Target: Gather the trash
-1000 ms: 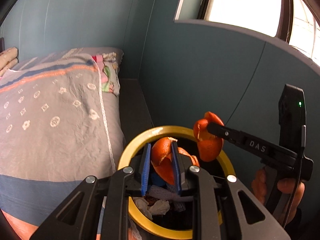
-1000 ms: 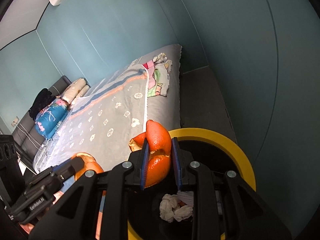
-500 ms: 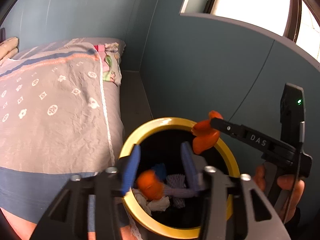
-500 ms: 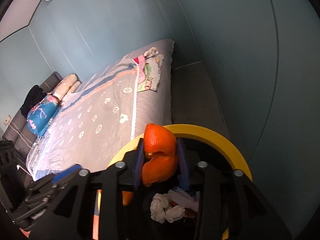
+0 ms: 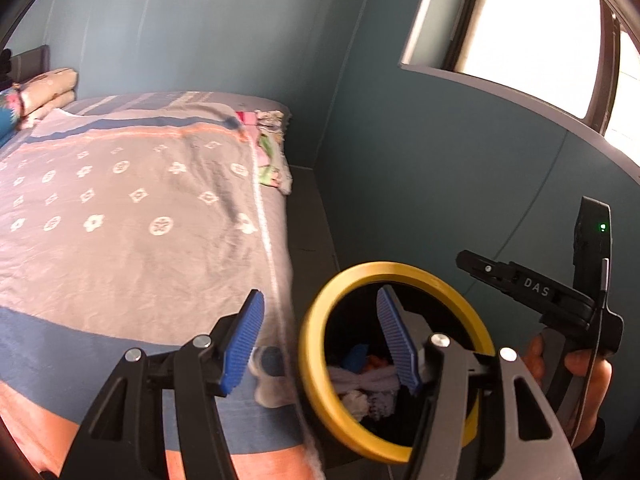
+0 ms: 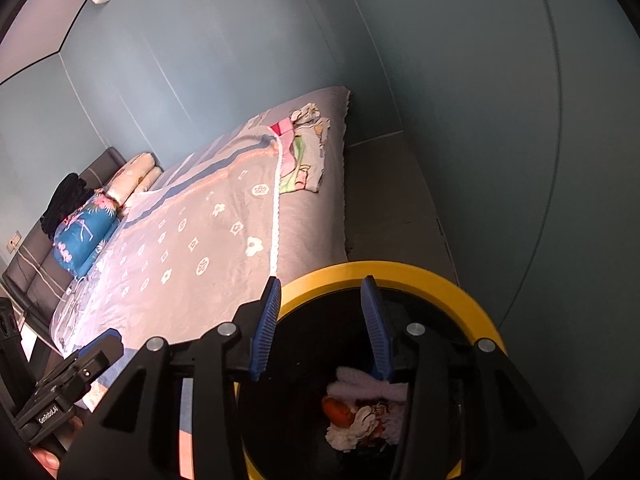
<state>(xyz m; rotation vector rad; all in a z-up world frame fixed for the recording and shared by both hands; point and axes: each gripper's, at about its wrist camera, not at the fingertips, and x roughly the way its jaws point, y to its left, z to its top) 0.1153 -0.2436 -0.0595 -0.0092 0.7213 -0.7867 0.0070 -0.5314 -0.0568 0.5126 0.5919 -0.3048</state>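
Inside, yellow-rimmed black bin [image 6: 400, 274], orange peel [image 6: 336, 410], crumpled white tissue [image 6: 352, 430]

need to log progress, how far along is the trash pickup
Done: orange peel and crumpled tissues lie inside the yellow-rimmed bin. In hand: nothing; the left gripper and right gripper are both opening, with nothing between their fingers. Left: no more trash shows on the bed.

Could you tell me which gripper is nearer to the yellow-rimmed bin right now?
Right. The right gripper hangs over the bin, fingers opening and empty; the left gripper straddles its bed-side rim, half over the bed.
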